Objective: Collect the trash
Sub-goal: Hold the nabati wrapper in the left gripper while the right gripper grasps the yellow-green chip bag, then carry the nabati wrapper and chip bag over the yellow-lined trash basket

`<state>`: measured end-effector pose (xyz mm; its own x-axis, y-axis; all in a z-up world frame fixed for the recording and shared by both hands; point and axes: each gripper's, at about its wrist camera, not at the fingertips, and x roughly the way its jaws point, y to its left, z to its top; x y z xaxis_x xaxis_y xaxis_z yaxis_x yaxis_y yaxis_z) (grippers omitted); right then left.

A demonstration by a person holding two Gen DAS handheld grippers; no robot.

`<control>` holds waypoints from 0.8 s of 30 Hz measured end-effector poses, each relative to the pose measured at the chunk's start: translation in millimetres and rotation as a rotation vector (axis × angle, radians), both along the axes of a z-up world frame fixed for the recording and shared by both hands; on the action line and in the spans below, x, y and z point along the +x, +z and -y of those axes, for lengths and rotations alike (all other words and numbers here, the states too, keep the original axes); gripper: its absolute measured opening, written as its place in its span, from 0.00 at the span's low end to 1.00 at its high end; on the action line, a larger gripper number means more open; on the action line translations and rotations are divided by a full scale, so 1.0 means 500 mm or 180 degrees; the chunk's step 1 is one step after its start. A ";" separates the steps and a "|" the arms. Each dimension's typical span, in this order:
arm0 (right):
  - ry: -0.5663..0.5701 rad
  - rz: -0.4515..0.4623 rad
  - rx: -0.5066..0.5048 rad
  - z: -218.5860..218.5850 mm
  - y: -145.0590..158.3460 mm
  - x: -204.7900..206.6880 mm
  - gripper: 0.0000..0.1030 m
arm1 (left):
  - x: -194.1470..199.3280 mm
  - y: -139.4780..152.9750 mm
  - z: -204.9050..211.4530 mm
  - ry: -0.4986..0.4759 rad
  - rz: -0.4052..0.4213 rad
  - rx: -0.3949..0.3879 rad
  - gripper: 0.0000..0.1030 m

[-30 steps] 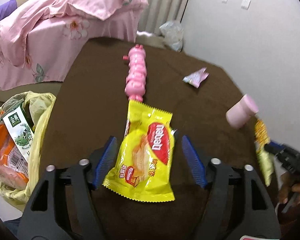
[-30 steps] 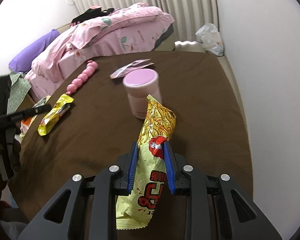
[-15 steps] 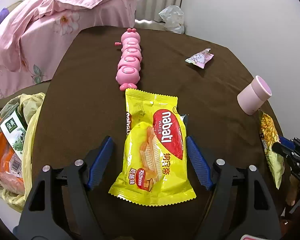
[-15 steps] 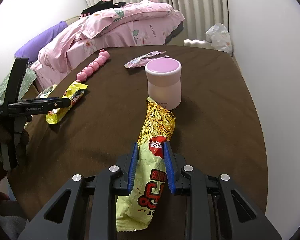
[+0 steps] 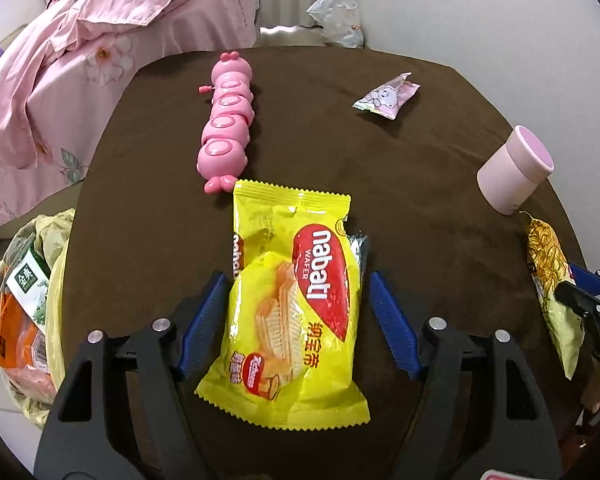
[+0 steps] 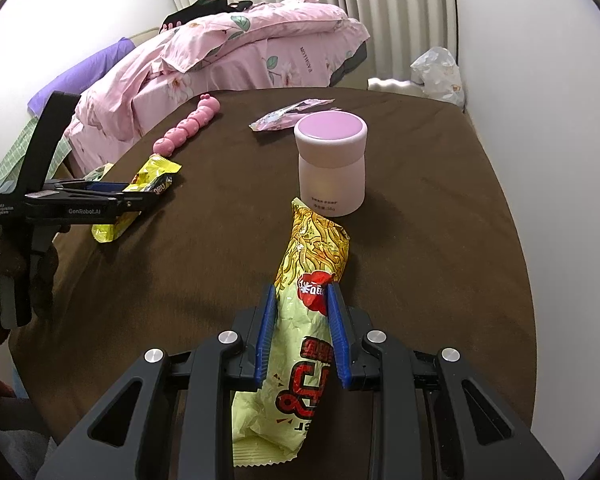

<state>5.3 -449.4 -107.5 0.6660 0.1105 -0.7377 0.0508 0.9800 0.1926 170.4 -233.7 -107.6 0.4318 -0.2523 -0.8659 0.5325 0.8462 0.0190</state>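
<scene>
Bench (image 5: 148,216): round top, dark brown cloth cover, beside a bed (image 6: 260,52) heaped with pink floral bedding.

Left tool (image 5: 298,304): blue pads apart, one on each side of the wafer packet; its jaws have just been closing in. The left pad stands just at the packet's edge and the right pad a little clear of it; neither visibly presses.

Wafer packet (image 5: 296,300): yellow, red label, lying flat on the bench near its front-left edge, top end just beside the tail of the caterpillar toy.

Right tool (image 6: 302,320): pads clamped on the noodle snack packet at about its middle.

Noodle snack packet (image 6: 312,276): long, yellow, printed with noodles and a red mark; far end lies on the bench just beside the base of the jar, near end hangs crumpled below the pads.

Jar (image 6: 331,164): pale pink, upright, darker pink lid, on the right half of the bench.

Small wrapper (image 5: 386,96): pastel pink, cartoon print, torn open, lying flat towards the far side of the bench, behind the jar.

Caterpillar toy (image 5: 226,124): pink, segmented, lying lengthwise on the left half of the bench, head towards the bed.

Trash bag (image 5: 56,264): yellow, open, on the floor at the bench's left edge, holding a green-and-white carton (image 5: 30,284) and orange packaging.

Plastic bag (image 5: 336,16): clear, crumpled, by the wall beyond the bench.
</scene>
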 end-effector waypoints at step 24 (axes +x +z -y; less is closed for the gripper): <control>0.0529 0.0579 -0.0298 -0.129 0.157 0.001 0.25 | -0.130 0.194 -0.176 0.0266 0.0519 -0.0668 0.36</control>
